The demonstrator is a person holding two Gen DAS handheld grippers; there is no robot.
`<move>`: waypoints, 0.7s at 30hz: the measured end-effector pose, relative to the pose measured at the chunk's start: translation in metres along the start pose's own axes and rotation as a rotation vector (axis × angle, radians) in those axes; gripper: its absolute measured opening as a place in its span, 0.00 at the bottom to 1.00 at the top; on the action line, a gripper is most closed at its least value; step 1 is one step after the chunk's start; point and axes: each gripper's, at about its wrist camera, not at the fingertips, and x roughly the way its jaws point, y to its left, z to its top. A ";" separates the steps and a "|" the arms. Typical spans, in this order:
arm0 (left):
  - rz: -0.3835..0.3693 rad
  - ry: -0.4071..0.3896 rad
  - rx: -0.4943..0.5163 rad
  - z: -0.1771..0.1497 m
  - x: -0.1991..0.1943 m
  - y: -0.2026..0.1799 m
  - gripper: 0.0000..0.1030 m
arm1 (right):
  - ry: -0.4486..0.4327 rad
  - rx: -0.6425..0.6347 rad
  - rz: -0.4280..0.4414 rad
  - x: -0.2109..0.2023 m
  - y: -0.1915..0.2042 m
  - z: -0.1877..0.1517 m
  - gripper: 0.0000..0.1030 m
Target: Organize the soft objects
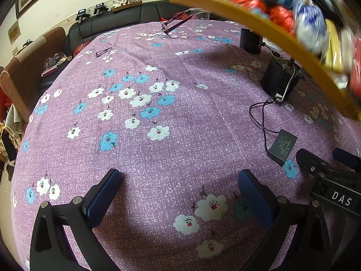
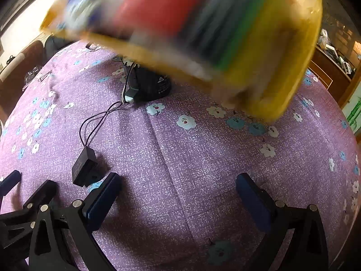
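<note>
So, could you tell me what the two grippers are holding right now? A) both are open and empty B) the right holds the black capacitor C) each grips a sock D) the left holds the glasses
A: the left gripper and right gripper both show spread fingers with only the purple floral tablecloth between them; the black capacitor lies apart on the cloth.

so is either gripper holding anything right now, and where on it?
Nothing held. Left hand-held gripper and right hand-held gripper are both open over the purple floral tablecloth. The blurred yellow basket of soft items is clear of both; what carries it isn't visible.
</note>
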 end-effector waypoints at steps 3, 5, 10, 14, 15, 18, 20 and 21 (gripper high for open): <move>0.000 0.000 0.000 0.000 0.000 0.000 1.00 | -0.002 -0.002 -0.001 -0.003 0.003 -0.001 1.00; 0.000 0.000 0.000 0.000 0.000 0.000 1.00 | -0.002 -0.003 -0.002 -0.004 0.003 -0.001 1.00; 0.000 0.000 0.000 0.000 0.000 0.000 1.00 | -0.001 -0.002 -0.001 -0.001 0.005 -0.002 1.00; 0.000 0.000 0.000 0.001 -0.001 -0.001 1.00 | -0.001 -0.002 -0.001 -0.001 0.007 -0.001 1.00; 0.000 -0.001 0.000 0.001 -0.001 0.000 1.00 | -0.001 -0.002 -0.001 0.000 0.007 -0.001 1.00; 0.000 0.000 0.000 0.001 -0.001 -0.001 1.00 | -0.001 -0.002 -0.001 0.000 0.007 -0.001 1.00; 0.000 0.000 0.000 0.001 0.000 -0.002 1.00 | -0.002 -0.002 -0.001 0.000 0.007 -0.001 1.00; 0.000 0.000 0.000 0.001 0.000 -0.002 1.00 | -0.002 -0.002 -0.001 0.000 0.006 -0.002 1.00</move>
